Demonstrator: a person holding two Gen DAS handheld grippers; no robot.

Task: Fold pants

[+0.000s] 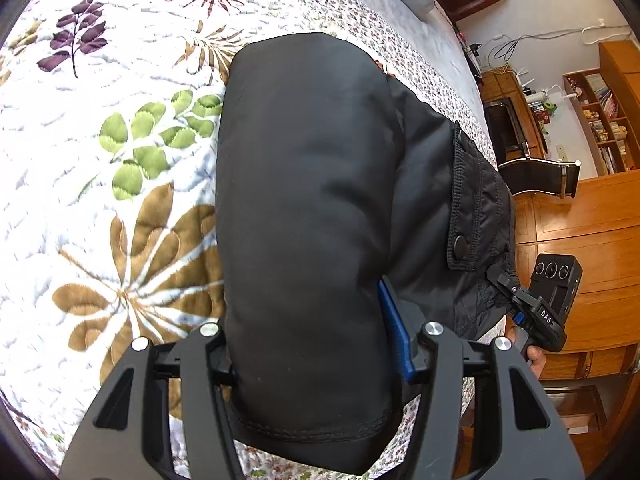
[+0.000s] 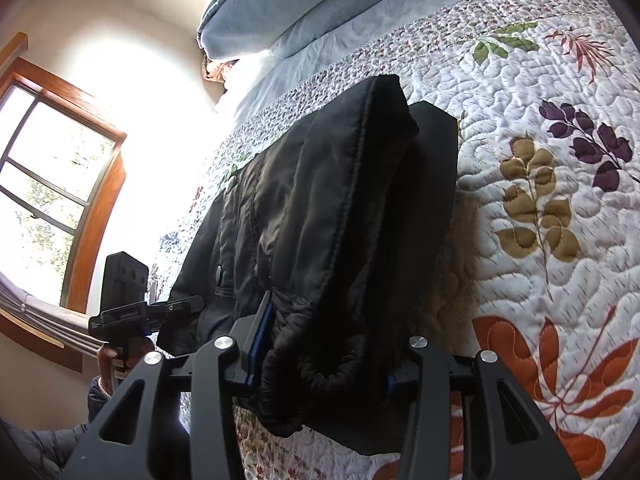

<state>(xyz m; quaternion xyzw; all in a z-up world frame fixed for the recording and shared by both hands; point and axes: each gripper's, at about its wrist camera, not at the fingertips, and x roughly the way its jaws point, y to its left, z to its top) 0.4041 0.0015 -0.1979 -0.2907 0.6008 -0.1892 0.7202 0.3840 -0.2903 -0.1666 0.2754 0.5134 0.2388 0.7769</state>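
Pants point(image 1: 304, 208), black and padded, hang over the quilt point(image 1: 100, 208) of the bed between my two grippers. My left gripper point(image 1: 320, 364) is clamped on the hem end: the stitched cuff fills the space between the jaws and droops below them, with the blue pad point(image 1: 394, 332) pressed against the cloth on one side. From the left wrist camera I see a pocket flap with a snap button point(image 1: 461, 245) further along the pants, and beyond it my right gripper point(image 1: 532, 304) gripping the edge of the fabric, a hand point(image 1: 532, 354) on its handle. My right wrist camera shows the jaws closed on the gathered elastic waistband point(image 2: 320, 376), which bulges out beneath them. The left gripper point(image 2: 176, 308) appears at the far side there, against a bright window point(image 2: 48, 184). Pillows point(image 2: 280, 4) lie at the head of the bed.
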